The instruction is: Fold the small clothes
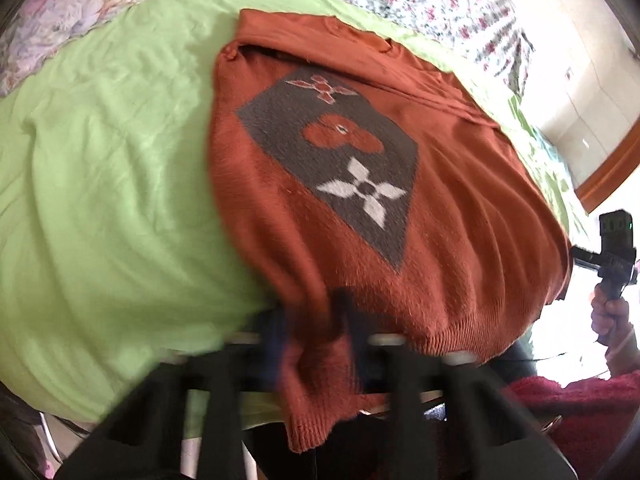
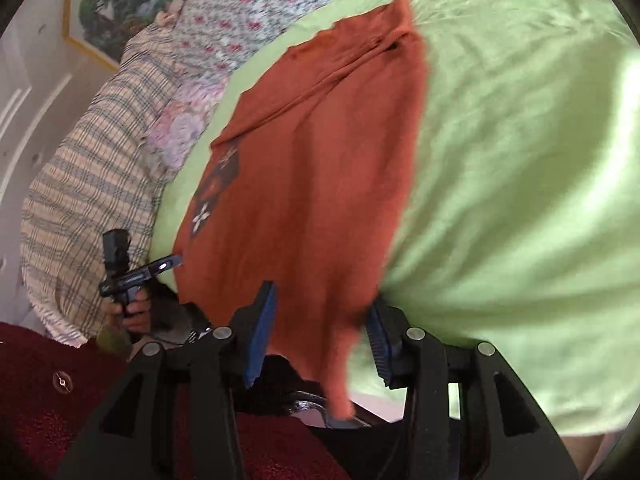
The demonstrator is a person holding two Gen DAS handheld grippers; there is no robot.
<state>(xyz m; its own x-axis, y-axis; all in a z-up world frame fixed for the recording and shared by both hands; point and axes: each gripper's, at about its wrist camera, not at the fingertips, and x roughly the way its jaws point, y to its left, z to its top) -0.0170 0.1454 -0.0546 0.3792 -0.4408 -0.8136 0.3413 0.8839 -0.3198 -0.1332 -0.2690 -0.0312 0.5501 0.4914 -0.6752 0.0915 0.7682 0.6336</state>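
Left tongs [image 1: 316, 344] are clamped on the orange sweater's [image 1: 460, 208] hem while the right tongs [image 2: 320, 332] gape around its other corner without pinching, so lifting now probably drags it lopsided across the green sheet [image 1: 112, 168].

Left gripper [image 1: 316, 344] blurred, sweater [image 1: 360, 208] hem hiding its jaws, hem corner motion-smeared

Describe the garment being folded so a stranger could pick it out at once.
Find the light green sheet spread over the bed, with floral bedding beyond it. On it lies the rust-orange knit sweater, its ribbed hem hanging over the near edge. It alone bears a grey diamond patch with flower motifs, one of them white.
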